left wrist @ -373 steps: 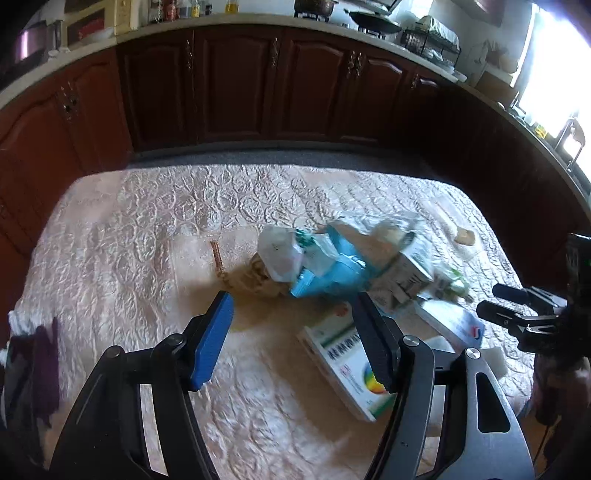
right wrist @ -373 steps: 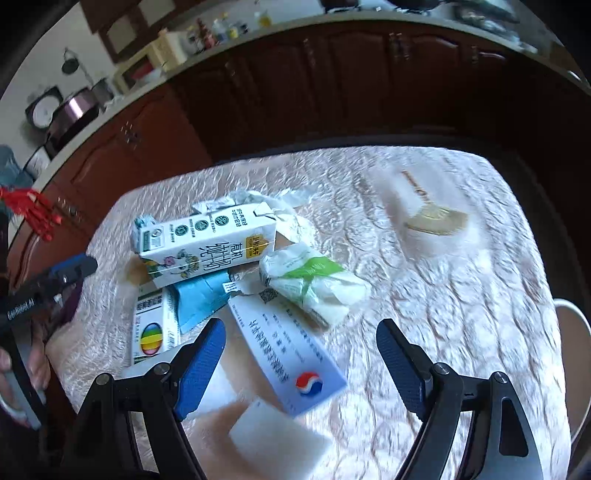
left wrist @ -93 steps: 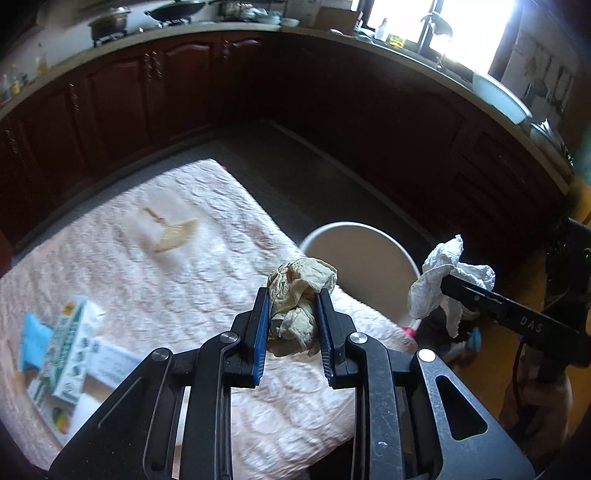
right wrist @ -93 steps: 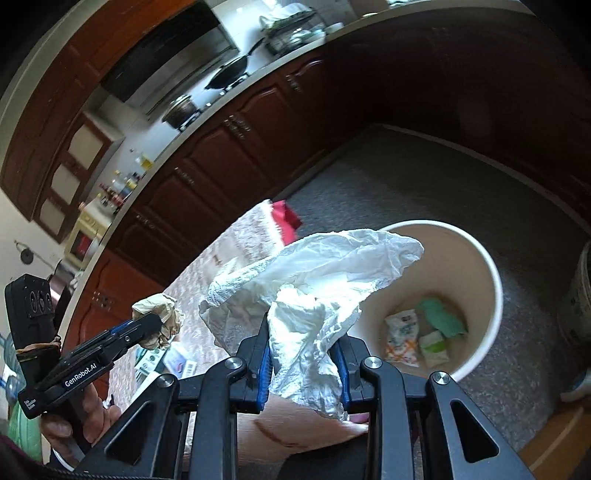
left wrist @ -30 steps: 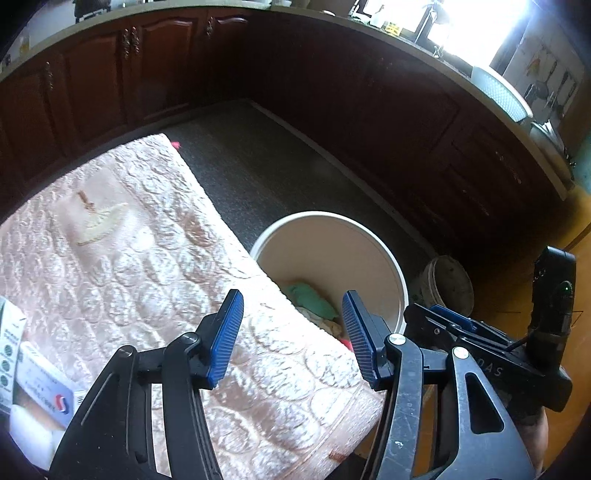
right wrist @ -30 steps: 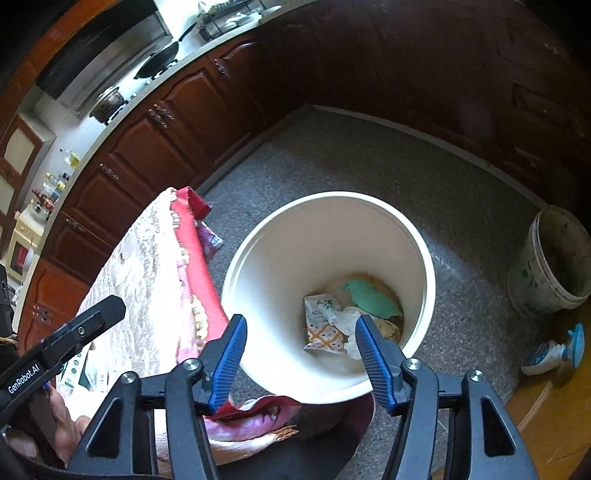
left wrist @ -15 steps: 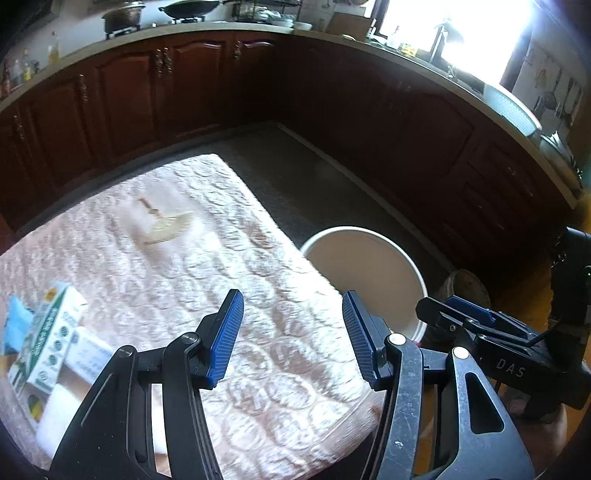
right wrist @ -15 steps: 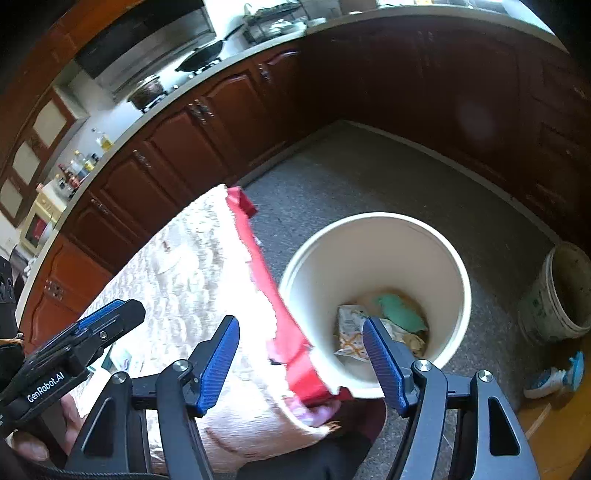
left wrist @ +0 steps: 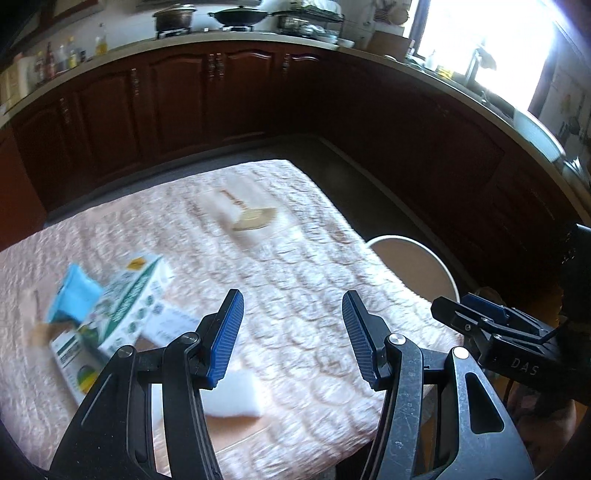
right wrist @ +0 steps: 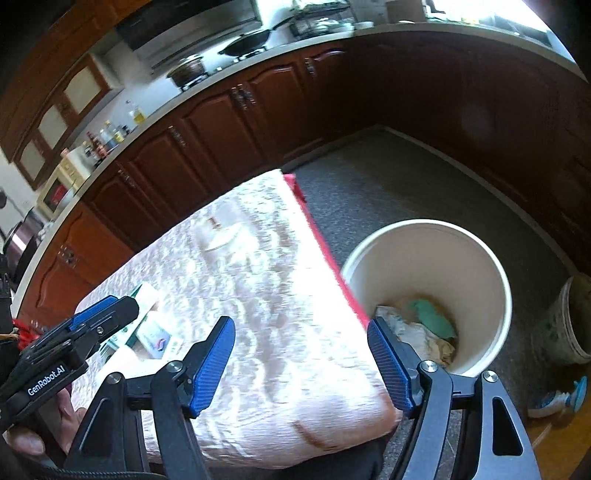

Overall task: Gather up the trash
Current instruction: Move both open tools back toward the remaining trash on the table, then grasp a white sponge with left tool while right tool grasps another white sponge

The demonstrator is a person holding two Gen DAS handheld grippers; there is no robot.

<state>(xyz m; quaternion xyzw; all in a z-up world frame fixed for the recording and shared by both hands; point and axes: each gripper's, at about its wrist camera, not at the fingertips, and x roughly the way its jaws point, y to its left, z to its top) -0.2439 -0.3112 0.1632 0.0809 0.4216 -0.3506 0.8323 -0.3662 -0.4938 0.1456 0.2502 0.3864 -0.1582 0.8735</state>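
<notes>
Ahead of the tool, dark wooden cabinets curve round the room under a pale countertop bearing a pot and a wok. Far right, a small dirty bucket stands on the grey floor.

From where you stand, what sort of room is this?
Most likely a home kitchen: dark wooden cabinets run under a long counter, a pot and a wok sit on the stove, and bottles line the counter.
</notes>
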